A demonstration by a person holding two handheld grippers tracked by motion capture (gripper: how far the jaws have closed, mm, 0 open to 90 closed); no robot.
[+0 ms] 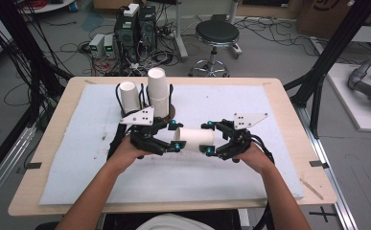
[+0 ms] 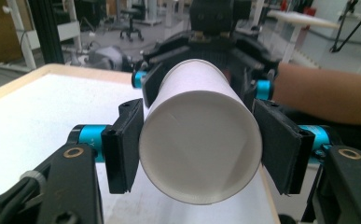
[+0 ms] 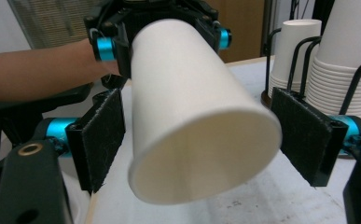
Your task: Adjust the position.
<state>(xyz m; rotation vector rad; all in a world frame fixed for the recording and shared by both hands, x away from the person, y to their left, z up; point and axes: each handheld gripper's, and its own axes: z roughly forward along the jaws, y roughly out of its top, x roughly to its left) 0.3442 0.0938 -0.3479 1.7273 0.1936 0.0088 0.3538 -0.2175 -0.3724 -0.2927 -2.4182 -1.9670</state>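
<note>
A white foam mat is covering the wooden table. Just above it, a smooth white paper cup is lying sideways between both grippers. The left gripper is pinching the closed base, pads touching its sides. The right gripper is standing wide around the open rim, pads apart from it. Beyond, cup stacks are sitting in a wire rack.

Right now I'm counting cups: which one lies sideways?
The single paper cup held between both grippers; the others stand upside down in the black wire holder.
</note>
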